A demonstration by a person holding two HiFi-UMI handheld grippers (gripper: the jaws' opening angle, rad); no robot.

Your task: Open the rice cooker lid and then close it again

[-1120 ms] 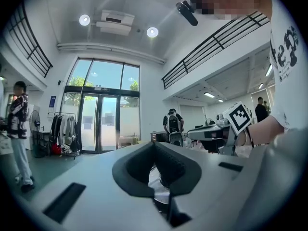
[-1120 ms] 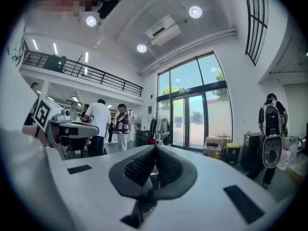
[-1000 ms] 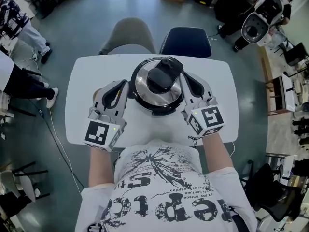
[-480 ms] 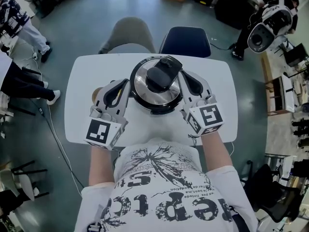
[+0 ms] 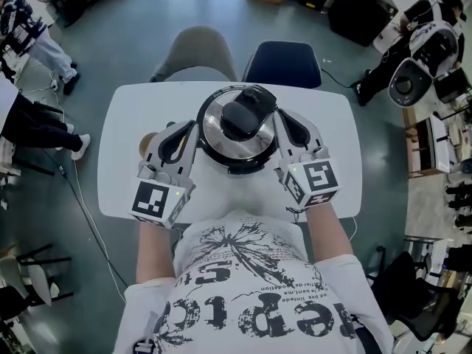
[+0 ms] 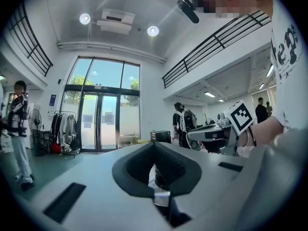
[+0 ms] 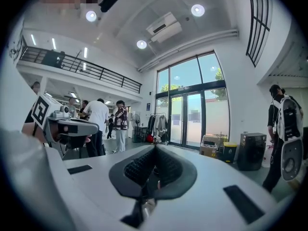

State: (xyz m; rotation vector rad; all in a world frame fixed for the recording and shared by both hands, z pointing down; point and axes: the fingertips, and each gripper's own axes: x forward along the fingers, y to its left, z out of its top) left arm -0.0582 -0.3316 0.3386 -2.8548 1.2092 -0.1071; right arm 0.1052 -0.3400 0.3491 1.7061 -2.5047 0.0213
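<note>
Between the left gripper (image 5: 181, 133) and the right gripper (image 5: 289, 126) the rice cooker (image 5: 236, 167) stands on the white counter (image 5: 129, 124). Its lid (image 5: 214, 135), a shiny metal disc with a black handle (image 5: 243, 116) on top, appears to sit flat on the pot, though from straight above the seam cannot be seen.

Each gripper lies close along one flank of the cooker, with its tips pointing away from the person. The left gripper has the cooker just to its right, and the right gripper has it just to its left. Whether either one touches the housing is hard to tell.

Both grippers have their jaws together with nothing between them. Each gripper view shows the dark pads meeting at the tip and looks out across the hall, not at the cooker.

Beyond the gripper tips, past the counter's far edge, a grey chair (image 5: 199, 54) and a dark blue chair (image 5: 284, 61) stand side by side.
</note>
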